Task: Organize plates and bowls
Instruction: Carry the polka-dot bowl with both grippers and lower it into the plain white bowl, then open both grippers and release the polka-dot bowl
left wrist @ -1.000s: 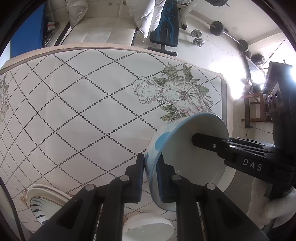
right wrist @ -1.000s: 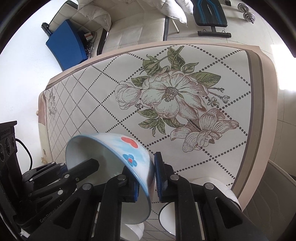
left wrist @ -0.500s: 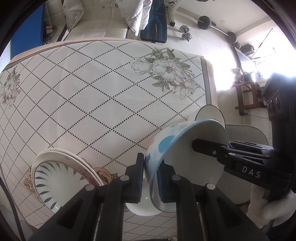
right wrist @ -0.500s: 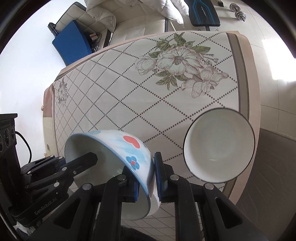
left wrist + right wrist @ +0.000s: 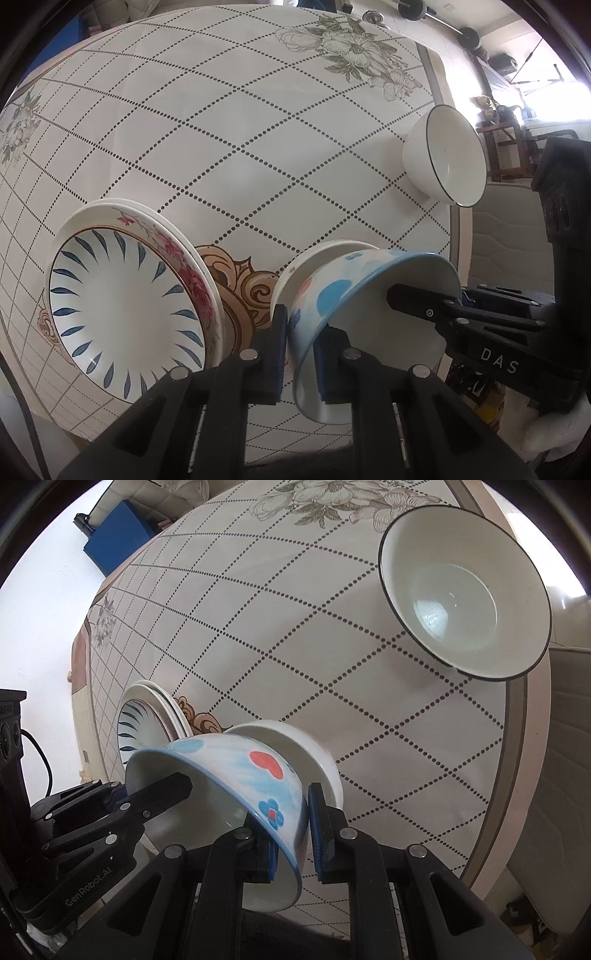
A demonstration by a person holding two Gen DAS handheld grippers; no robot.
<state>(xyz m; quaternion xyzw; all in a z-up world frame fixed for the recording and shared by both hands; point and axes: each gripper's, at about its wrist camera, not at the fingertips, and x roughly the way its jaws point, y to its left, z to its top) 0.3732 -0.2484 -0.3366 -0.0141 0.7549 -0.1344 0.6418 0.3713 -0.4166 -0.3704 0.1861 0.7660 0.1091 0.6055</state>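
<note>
Both grippers clamp opposite rim sides of a blue-patterned bowl [image 5: 332, 295], which also shows in the right wrist view [image 5: 236, 771] with a red heart and blue flower. My left gripper [image 5: 301, 347] and right gripper [image 5: 291, 834] are shut on its rim. The bowl is tilted and sits partly in a plain white bowl [image 5: 314, 254], seen too in the right wrist view [image 5: 306, 749]. A stack of plates, the top one with blue leaf strokes [image 5: 122, 306], lies to the left. A white bowl with a dark rim [image 5: 461, 602] stands near the table's right edge.
The round table [image 5: 258, 147] carries a diamond-dotted cloth with flower prints. A pale chair seat [image 5: 569, 757] is beyond the right edge. A sofa, weights and a blue box lie on the floor behind.
Both grippers have pulled back and lowered with the blue bowl, bringing it down onto the plain white bowl. The plate stack and dark-rimmed bowl have come into fuller view.
</note>
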